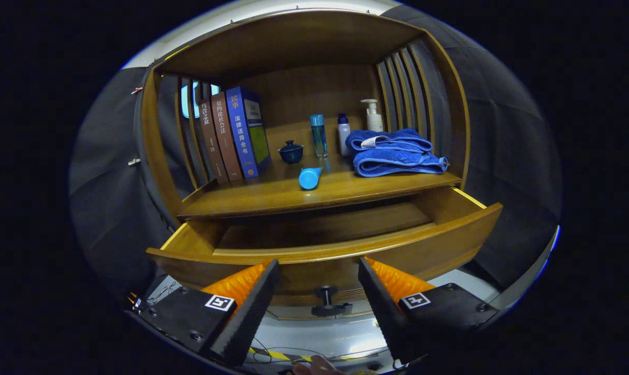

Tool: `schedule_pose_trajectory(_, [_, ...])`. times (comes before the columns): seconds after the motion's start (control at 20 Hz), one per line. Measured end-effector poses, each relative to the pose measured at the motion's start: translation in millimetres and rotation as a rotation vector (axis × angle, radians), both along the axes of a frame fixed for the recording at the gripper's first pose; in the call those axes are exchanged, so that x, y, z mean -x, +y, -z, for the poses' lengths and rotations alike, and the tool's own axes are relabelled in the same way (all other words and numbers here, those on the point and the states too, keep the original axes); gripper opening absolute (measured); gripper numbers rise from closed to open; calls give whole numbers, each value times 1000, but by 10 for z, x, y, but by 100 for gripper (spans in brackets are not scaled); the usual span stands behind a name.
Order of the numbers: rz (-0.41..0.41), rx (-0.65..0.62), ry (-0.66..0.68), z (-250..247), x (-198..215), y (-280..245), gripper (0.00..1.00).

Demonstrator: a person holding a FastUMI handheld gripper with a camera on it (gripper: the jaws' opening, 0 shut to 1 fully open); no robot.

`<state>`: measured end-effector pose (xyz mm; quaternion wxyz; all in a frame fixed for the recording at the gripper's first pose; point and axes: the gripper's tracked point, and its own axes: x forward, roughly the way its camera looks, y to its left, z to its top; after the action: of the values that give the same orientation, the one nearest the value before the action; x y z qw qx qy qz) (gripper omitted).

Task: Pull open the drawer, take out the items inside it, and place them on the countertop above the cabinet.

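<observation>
Gripper view: the gripper (318, 278) hung in front of the cabinet with its two fingers spread wide and nothing held between them. Between the fingertips, at 6 o'clock from the cabinet's middle, stood the drawer knob (325, 299), clear of both fingers. The drawer (345, 245) was pulled out just beyond the fingers; the part of its floor that could be seen lay bare, and the front strip of the floor was hidden behind the drawer's front panel.

Above the drawer lay the countertop (272, 195). On it, at 12 o'clock from the fingers, a light-blue cylinder (310, 178) lay on its side near the front edge. Toward 11 o'clock a row of books (236, 135) leaned against the slatted left wall. Behind the cylinder sat a small dark lidded pot (291, 152), a tall clear blue bottle (319, 135) and a white bottle (343, 134). Toward 1 o'clock a folded blue towel (392, 153) rested, with a pump bottle (372, 115) behind it.
</observation>
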<state>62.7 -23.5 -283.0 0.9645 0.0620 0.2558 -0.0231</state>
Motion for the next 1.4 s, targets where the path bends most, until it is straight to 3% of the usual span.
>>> schedule_pose_trajectory(0.55, [3,-5,-9,73,-648,-1,100])
schedule_pose_trajectory(1.4, [21,3,-36,76,-753,26,100])
